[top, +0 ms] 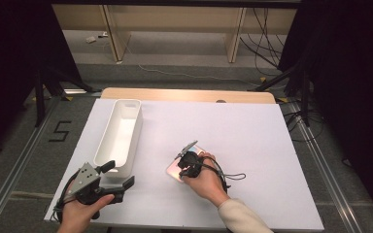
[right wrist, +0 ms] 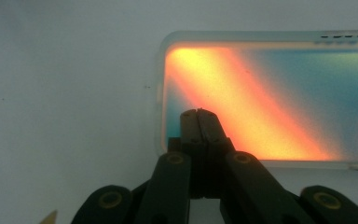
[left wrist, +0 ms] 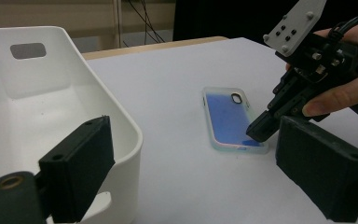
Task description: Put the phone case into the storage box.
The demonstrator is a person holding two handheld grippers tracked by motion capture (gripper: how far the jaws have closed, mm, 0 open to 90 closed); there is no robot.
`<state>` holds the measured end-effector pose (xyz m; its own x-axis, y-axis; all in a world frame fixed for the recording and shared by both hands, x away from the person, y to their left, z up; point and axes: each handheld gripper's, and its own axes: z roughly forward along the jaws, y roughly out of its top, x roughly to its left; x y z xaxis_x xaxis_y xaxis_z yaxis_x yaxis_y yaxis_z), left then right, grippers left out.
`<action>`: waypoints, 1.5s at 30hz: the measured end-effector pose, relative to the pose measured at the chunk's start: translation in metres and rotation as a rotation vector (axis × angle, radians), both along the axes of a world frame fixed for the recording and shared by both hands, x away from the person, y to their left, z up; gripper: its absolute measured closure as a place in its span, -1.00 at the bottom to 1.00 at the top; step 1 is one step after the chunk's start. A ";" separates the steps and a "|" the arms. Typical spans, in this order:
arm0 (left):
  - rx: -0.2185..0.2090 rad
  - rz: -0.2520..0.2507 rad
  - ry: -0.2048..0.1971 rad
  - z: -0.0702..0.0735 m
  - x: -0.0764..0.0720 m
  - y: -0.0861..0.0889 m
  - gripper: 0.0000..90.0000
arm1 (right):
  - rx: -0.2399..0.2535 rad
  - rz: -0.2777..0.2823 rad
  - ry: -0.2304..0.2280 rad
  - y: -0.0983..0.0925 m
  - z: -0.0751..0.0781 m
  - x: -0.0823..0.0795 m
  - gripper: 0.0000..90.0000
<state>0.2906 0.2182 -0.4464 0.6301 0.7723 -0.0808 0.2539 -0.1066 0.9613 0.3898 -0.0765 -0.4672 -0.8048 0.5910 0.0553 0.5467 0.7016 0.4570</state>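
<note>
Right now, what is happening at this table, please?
A person works with two hand-held grippers. The right gripper, jaws shut, presses its tip onto a phone case that lies flat on the white table. The left gripper waits open beside the white bin.

- Left hand-held gripper (top: 115, 182): black body, a grey three-cornered plate with small dark holes on top, and broad, flat, matte black jaw blocks.
- Right hand-held gripper (left wrist: 256, 133): black, with a grey perforated plate fixed by screws; its narrow jaw arms carry brass-coloured pivot pins.
- A thin black cable (top: 234, 176) loops from the right one.
- A cream knitted sleeve (top: 240, 217) covers the right forearm.
</note>
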 end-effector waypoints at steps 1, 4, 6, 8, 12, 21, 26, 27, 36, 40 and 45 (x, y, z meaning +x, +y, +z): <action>-0.005 -0.003 -0.002 0.000 0.000 0.000 -0.76 | -0.003 0.006 -0.005 -0.003 0.000 0.000 1.00; 0.004 0.004 0.008 0.000 -0.001 0.000 -0.76 | -0.003 -0.001 -0.004 -0.005 0.000 -0.001 1.00; -0.002 0.009 0.011 0.000 -0.001 0.000 -0.76 | -0.006 -0.007 -0.003 -0.008 0.000 -0.003 1.00; -0.004 0.011 0.012 0.000 -0.001 0.000 -0.76 | -0.008 -0.002 -0.001 -0.010 0.001 -0.003 1.00; -0.004 0.001 0.001 0.000 0.000 -0.001 -0.76 | -0.009 0.001 -0.009 -0.014 0.001 -0.004 1.00; -0.011 0.010 0.012 0.000 -0.002 -0.001 -0.76 | -0.016 0.004 -0.016 -0.017 0.001 -0.005 1.00; -0.002 0.000 0.003 0.000 -0.001 0.000 -0.76 | -0.017 -0.006 -0.013 -0.019 0.002 -0.005 1.00; -0.004 0.004 0.000 0.000 0.000 -0.001 -0.76 | -0.018 -0.004 -0.018 -0.020 0.003 -0.005 1.00; -0.003 -0.002 -0.001 0.000 0.000 0.000 -0.76 | -0.004 -0.031 -0.017 -0.033 0.007 -0.003 1.00; -0.004 0.004 0.007 0.001 -0.001 -0.001 -0.76 | -0.002 -0.033 -0.012 -0.035 0.007 -0.003 1.00; -0.002 0.001 -0.002 0.000 0.000 -0.001 -0.76 | -0.009 -0.032 -0.018 -0.038 0.008 -0.001 1.00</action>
<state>0.2904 0.2177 -0.4460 0.6296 0.7726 -0.0810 0.2524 -0.1048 0.9619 0.3885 -0.1140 -0.4594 -0.7862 0.6170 0.0355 0.5607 0.6880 0.4608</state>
